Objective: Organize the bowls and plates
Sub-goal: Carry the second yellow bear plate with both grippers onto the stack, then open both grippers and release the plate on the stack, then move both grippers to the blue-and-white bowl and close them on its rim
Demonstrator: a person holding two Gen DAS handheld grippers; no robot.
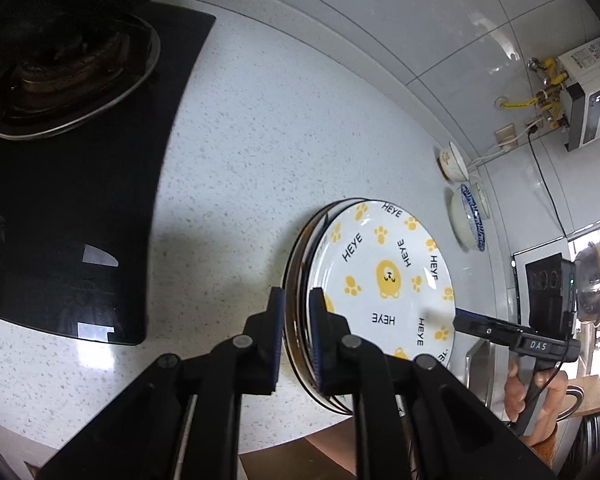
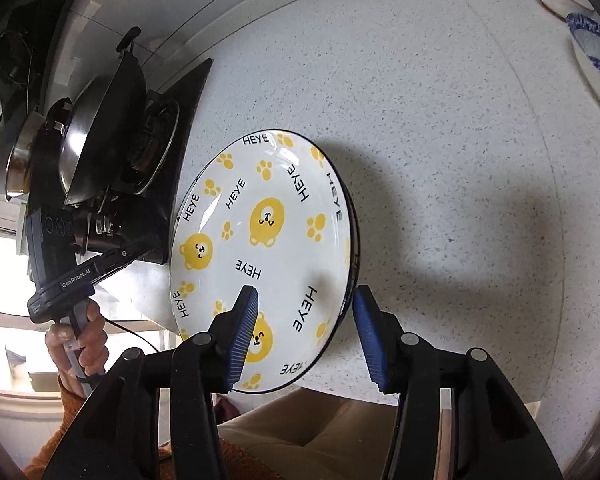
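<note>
A stack of white plates with yellow bears and "HEYE" print [image 1: 384, 276] sits on the speckled white counter, also in the right wrist view [image 2: 268, 232]. My left gripper [image 1: 298, 308] is shut on the stack's rim, one finger over the top plate and one outside the edge. My right gripper [image 2: 304, 308] is open, its blue pads [image 2: 244, 328] straddling the opposite rim without clamping it. A bear-print bowl [image 1: 452, 162] and a blue-patterned bowl [image 1: 470, 216] stand further back near the wall.
A black gas hob [image 1: 80, 200] with a burner lies to the left of the plates; a wok and pots [image 2: 100, 132] stand on it. A sink edge [image 1: 480, 364] and the counter's front edge are close by. A water heater [image 1: 580, 92] hangs on the tiled wall.
</note>
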